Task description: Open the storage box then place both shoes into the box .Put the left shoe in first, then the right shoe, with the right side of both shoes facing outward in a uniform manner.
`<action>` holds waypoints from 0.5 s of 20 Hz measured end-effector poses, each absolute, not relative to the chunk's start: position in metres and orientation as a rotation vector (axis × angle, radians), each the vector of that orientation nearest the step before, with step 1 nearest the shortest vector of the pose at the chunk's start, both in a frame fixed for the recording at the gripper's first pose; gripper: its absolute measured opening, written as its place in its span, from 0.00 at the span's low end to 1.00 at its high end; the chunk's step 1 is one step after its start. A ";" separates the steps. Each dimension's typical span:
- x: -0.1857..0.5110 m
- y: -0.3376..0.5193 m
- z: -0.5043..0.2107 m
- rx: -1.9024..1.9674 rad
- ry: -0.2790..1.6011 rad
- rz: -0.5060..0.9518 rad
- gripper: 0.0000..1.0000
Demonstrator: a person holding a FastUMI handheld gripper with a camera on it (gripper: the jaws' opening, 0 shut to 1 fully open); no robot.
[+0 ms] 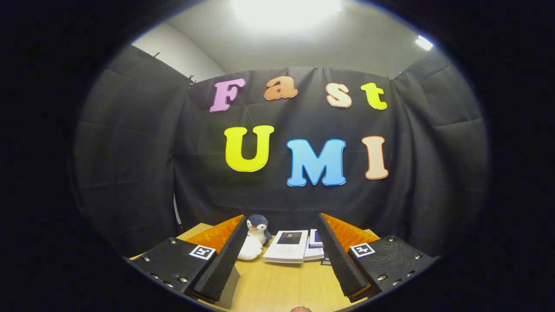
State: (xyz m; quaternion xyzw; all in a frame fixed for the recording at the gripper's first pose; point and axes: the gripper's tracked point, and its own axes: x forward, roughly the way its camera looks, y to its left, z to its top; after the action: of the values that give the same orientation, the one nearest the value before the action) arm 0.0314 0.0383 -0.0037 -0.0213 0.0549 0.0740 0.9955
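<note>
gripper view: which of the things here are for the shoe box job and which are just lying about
For the job:
- gripper, fingers open with bare table between them, holding nothing

Just lying about:
- penguin plush toy, beyond the fingers, nearer the left one
- stack of books, beside the penguin, beyond the fingers
- wooden table that they rest on

A stack of books [289,248] on the wooden table [282,286] is partly covered at its right side by one finger of the gripper [280,221], whose fingers stand apart with nothing between them; the lower books show only as thin edges. A plush penguin [256,239] has its left flank hidden behind the other finger. The cover picture on the top book is too small to make out (a dark rectangle, no more). The table's near edge is cut off.
</note>
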 end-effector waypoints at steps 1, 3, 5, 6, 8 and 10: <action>0.032 0.039 -0.003 -0.021 0.107 0.147 0.97; 0.034 0.040 -0.006 0.013 0.119 0.152 0.97; 0.035 0.038 -0.008 0.018 0.130 0.153 0.97; 0.036 0.038 -0.009 0.011 0.135 0.154 0.97; 0.036 0.042 -0.009 -0.004 0.132 0.159 0.97; 0.035 0.044 -0.006 -0.014 0.118 0.157 0.97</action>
State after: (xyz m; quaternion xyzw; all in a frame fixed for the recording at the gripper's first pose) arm 0.0355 0.0438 -0.0056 -0.0068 0.0588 0.0785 0.9952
